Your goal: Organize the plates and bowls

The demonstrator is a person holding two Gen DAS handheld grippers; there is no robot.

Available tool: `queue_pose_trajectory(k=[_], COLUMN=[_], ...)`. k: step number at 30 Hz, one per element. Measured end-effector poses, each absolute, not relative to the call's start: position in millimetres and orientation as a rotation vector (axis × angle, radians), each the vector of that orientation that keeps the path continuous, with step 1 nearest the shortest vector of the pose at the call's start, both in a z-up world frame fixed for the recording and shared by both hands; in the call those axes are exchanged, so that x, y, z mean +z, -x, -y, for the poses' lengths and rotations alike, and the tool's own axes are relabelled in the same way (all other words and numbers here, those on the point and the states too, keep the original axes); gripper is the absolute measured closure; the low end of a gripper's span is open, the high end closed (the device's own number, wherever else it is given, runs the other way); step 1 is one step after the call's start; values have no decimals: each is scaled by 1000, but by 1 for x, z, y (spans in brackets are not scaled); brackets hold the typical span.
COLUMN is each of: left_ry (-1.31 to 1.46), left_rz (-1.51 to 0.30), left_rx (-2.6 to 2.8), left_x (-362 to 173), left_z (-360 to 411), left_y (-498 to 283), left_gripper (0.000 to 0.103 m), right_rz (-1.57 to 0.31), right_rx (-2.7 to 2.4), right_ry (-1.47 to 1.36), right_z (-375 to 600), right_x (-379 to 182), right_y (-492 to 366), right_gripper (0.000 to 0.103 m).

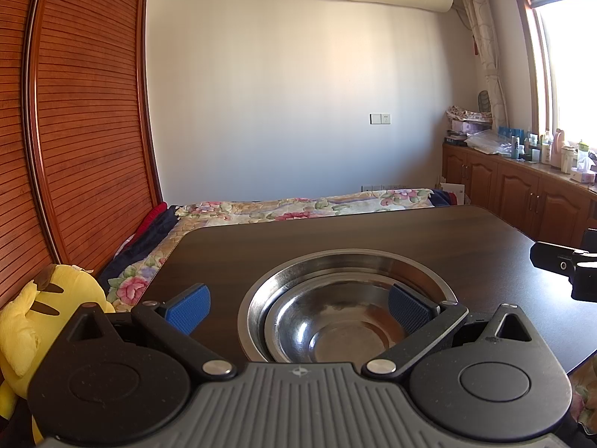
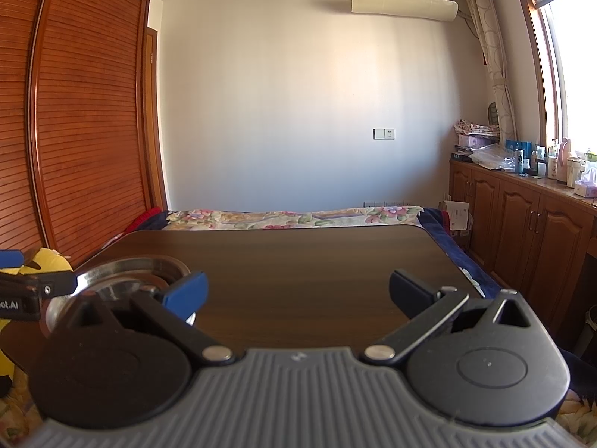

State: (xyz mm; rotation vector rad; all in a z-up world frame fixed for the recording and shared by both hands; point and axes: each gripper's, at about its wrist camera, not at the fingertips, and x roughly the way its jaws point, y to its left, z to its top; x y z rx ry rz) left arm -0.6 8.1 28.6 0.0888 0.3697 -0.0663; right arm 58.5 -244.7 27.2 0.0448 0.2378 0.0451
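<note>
The steel bowl (image 1: pixel 335 321) sat nested inside the steel plate (image 1: pixel 343 265) on the table (image 1: pixel 373 231). The left gripper (image 1: pixel 298 308) and the right gripper (image 2: pixel 296 295) were both released, grasping nothing. Stacking appeared complete; the next move called for withdrawal from the plate.

2 steel bowls (image 1: pixel 347 310), nested; 1 table (image 1: pixel 373 231); 1 yellow plush toy (image 1: pixel 41 310); 1 bed (image 1: pixel 298 205); 2 tools (image 1: pixel 298 308).

The left gripper (image 1: pixel 298 308) and the right gripper (image 2: pixel 298 295) both point forward, level, jaws spread wide apart.
</note>
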Motion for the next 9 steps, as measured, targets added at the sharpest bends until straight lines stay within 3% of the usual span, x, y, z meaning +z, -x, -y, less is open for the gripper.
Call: queue_pose_trajectory(k=[9], left_ry=[-89], left_rz=[-369], left_rx=[-69], left_x=[29], left_z=[-8], left_y=[1], left_gripper=[0], right_rz=[-238], right_rx=[45], right_ry=[-45], right_z=[245], right_x=[27], right_y=[-59], right_gripper=[0])
